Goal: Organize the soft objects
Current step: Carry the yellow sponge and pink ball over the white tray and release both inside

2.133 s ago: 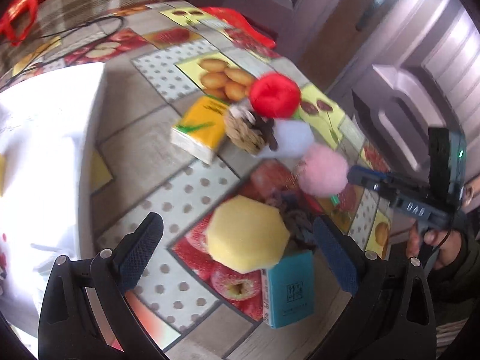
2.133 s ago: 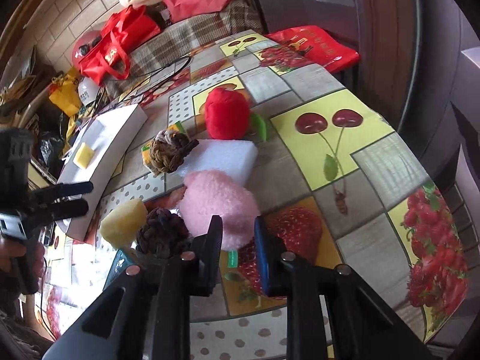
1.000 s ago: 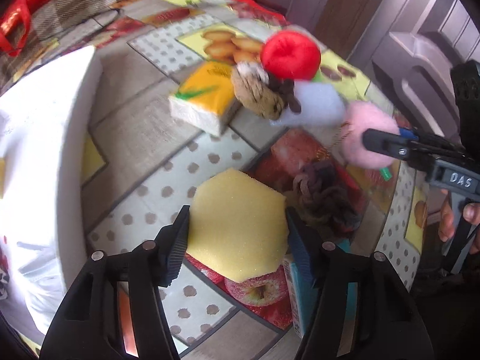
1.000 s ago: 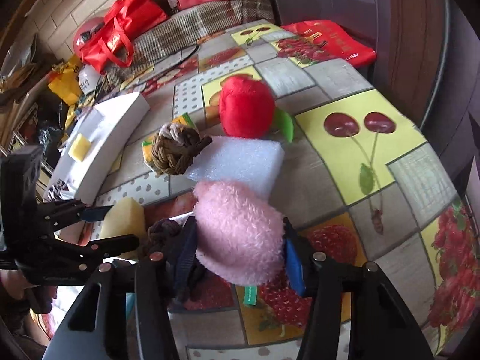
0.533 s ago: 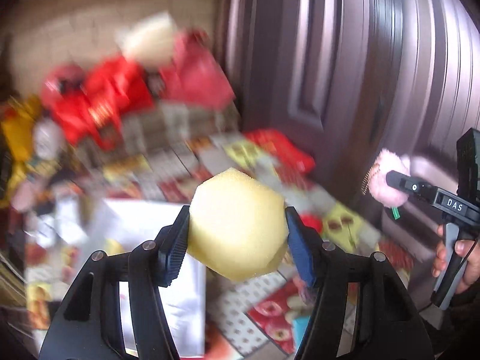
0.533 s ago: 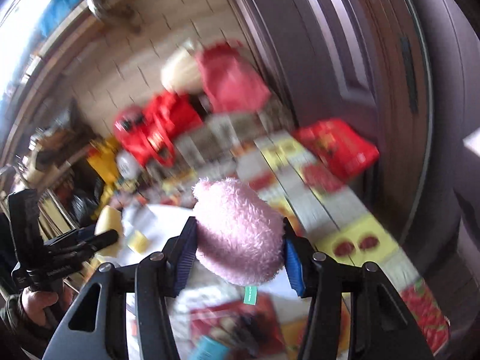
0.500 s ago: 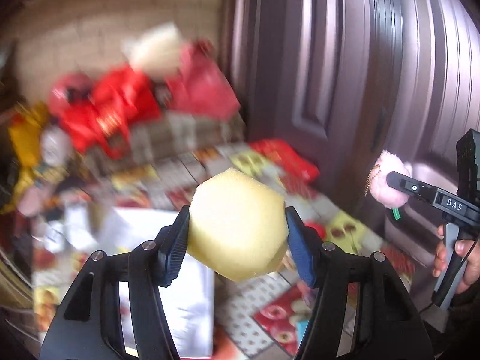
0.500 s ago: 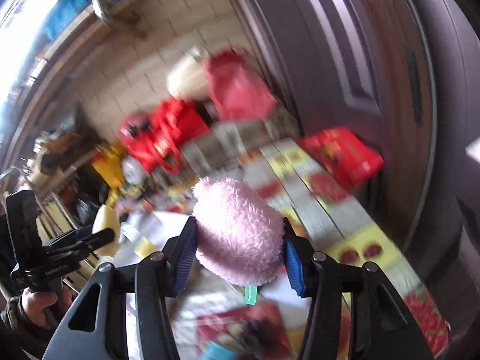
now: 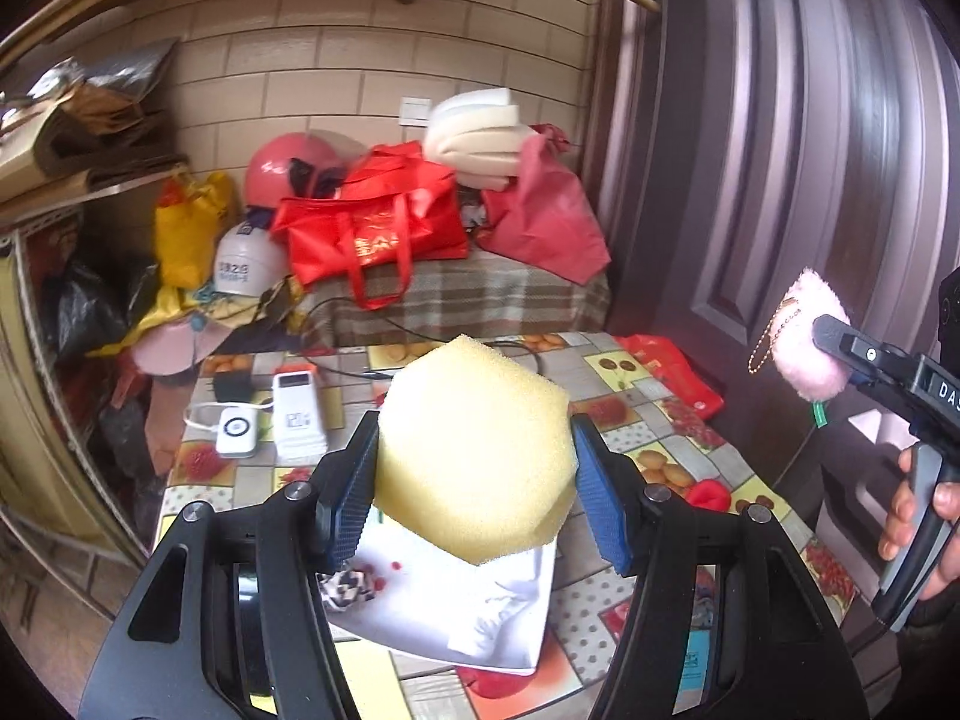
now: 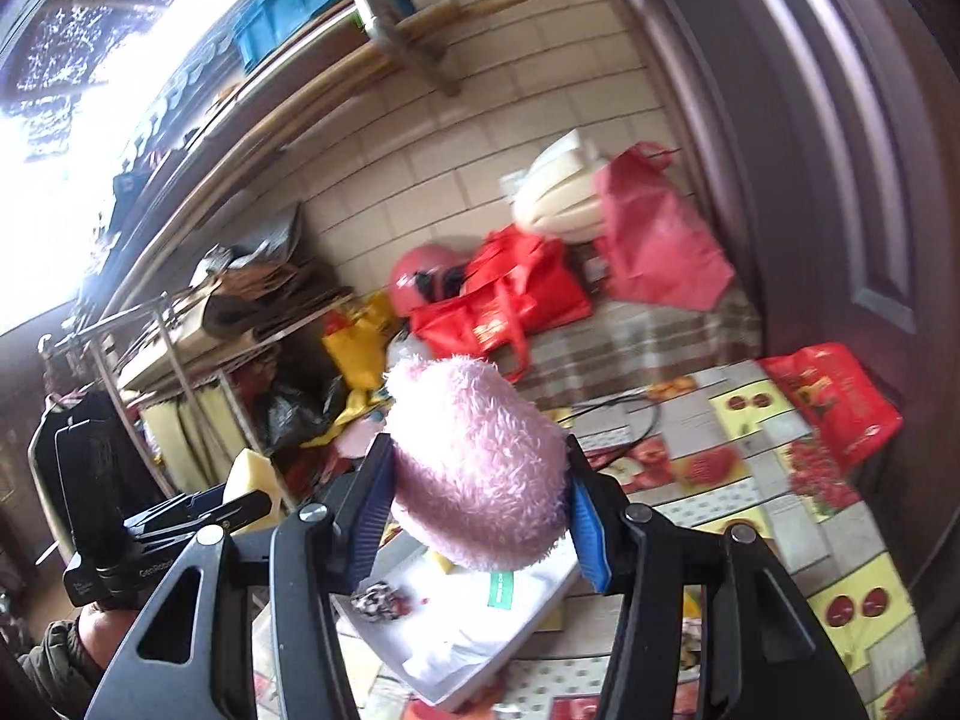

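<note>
My left gripper (image 9: 474, 495) is shut on a yellow hexagonal sponge (image 9: 474, 450) and holds it high above the table. My right gripper (image 10: 477, 507) is shut on a fluffy pink plush (image 10: 477, 480) and holds it up in the air; the plush also shows at the right of the left wrist view (image 9: 807, 336). A white box (image 9: 456, 606) lies on the table below both grippers, with a small patterned cloth piece (image 10: 375, 594) inside. A red plush (image 9: 708, 492) lies on the table at the right.
The table has a fruit-pattern cloth (image 9: 654, 414). A white power bank (image 9: 297, 408) and a small white device (image 9: 237, 432) lie at its far left. Red bags (image 9: 372, 234) and helmets sit on a bench behind. A dark door (image 9: 780, 150) stands at the right.
Both grippers closed on their objects on the table, then lifted them high; the views swung from the tabletop up to the room.
</note>
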`<state>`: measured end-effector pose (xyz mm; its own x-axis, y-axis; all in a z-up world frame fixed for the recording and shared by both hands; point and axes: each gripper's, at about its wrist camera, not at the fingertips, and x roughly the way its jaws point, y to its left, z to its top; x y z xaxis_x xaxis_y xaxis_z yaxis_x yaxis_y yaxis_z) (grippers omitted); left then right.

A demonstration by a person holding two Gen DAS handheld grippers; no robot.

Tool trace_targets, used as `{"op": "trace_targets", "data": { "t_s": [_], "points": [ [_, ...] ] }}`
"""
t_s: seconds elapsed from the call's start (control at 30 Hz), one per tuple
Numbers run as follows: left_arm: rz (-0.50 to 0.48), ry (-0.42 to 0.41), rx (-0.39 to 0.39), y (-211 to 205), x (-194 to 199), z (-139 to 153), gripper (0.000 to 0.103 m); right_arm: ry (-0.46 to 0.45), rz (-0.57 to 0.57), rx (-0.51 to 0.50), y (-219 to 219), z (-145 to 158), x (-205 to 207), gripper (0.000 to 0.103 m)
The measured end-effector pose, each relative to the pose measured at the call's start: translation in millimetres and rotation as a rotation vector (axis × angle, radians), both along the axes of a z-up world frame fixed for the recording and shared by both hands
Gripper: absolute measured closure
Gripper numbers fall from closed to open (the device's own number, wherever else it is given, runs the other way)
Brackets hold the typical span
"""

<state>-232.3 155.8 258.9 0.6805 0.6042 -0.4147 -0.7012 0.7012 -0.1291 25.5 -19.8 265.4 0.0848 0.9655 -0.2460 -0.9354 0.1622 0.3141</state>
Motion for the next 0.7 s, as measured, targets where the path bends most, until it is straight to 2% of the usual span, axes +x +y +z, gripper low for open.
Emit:
{"op": "trace_targets", "data": {
  "t_s": [0.23,0.53,0.7],
  "points": [
    [0.005,-0.025,-0.013,9,-12,-3,0.042,-0.079,0.073,-0.016,22,10,-30,0.051],
    [0.010,-0.030,-0.052,26,-12,-12,0.042,-0.062,0.089,-0.072,51,-2,-39,0.050],
    [0.065,-0.056,-0.094,51,-22,-17,0.042,-0.081,0.065,-0.018,62,24,-36,0.050]
  ]
}}
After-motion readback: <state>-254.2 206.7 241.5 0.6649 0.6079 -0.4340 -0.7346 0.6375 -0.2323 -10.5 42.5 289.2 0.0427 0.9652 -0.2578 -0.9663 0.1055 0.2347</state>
